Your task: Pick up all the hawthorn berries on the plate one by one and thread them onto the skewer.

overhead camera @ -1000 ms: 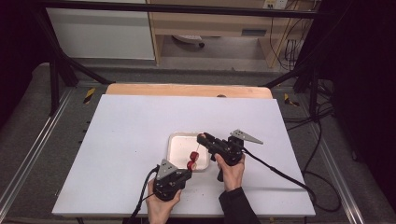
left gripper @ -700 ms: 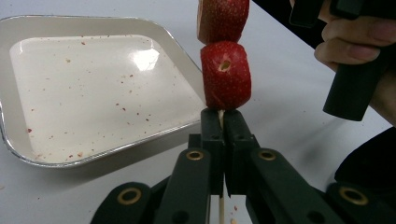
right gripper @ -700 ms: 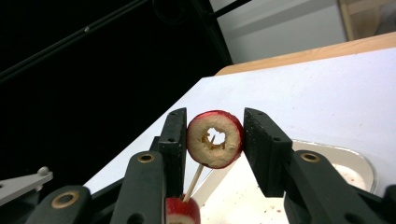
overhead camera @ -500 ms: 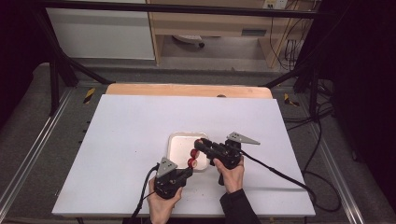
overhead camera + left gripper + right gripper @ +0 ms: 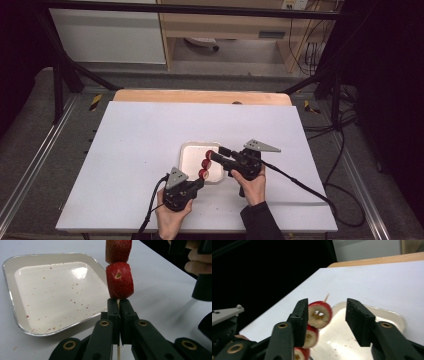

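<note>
Red strawberry pieces (image 5: 119, 280) on a wooden skewer (image 5: 118, 353) clamped in the closed left gripper (image 5: 119, 305), right gripper (image 5: 327, 315) just opening, top piece between its parted jaws, white tray (image 5: 189, 151) beneath.

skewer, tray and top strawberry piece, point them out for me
skewer (image 5: 118, 353), left gripper view, bare stick below the shut jaws
tray (image 5: 11, 298), left gripper view, its left rim
top strawberry piece (image 5: 320, 314), right gripper view, cut face with the hole, between the open jaws
</note>
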